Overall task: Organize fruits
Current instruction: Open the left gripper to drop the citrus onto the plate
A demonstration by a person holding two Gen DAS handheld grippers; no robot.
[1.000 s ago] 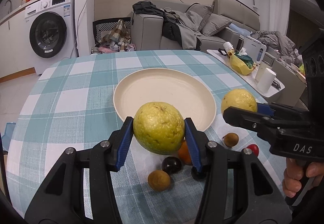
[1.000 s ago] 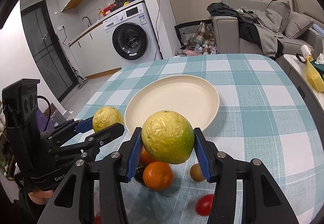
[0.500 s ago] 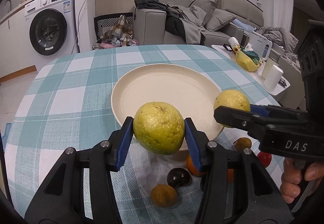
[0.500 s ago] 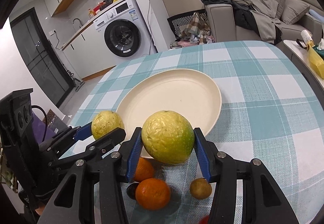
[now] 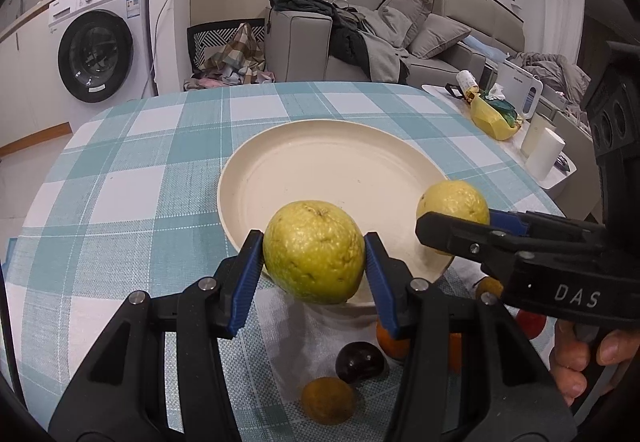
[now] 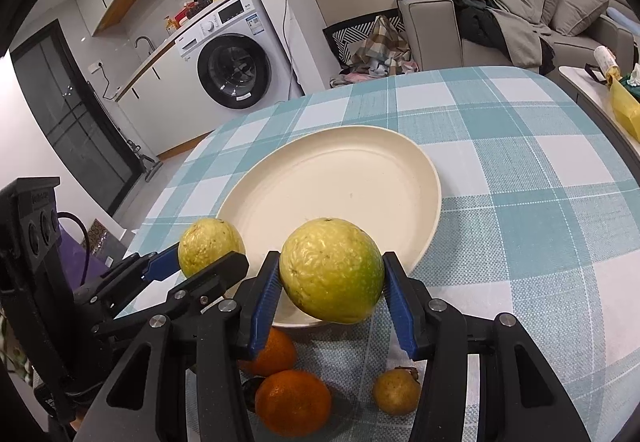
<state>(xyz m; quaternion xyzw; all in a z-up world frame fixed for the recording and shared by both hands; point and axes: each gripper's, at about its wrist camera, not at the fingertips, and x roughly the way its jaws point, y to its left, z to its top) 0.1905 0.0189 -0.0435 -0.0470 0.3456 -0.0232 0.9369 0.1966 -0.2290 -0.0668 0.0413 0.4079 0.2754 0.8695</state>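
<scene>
A: Left gripper (image 5: 314, 256) closed tight on a yellow-green guava (image 5: 314, 251), blue ribbed pads (image 5: 248, 276) pressed into both sides. Skin is bumpy, pitted, with small dark specks. It hangs over the near rim of the plate (image 5: 280, 146).

B: Right gripper (image 6: 331, 284)?

A: Same, clamped on a second guava (image 6: 331, 270), rough pale-yellow skin with a green patch on its right side. Oval, also over the plate's near edge. Both fruits are off the surface, side by side.

B: Plate?

A: Round, cream, matte, shallow, raised rim. Nothing lies inside it.

B: Table (image 5: 120, 186)?

A: Rounded top with a woven teal-and-white check cloth.

B: Loose fruit?

A: On the cloth just before the plate, under the grippers. Right wrist view: two oranges (image 6: 293, 402), dimpled peel, touching or nearly so; one small tan round fruit (image 6: 396, 391) with a dry stem bit. Left wrist view: a dark glossy plum-like fruit (image 5: 359, 361), a dull brown round one (image 5: 328, 400) just beside it, and a red fruit (image 5: 530, 324) partly hidden behind the right gripper.

B: Hand?

A: Fingers of the right hand (image 5: 588, 358) on the black plastic handle marked DAS.
</scene>
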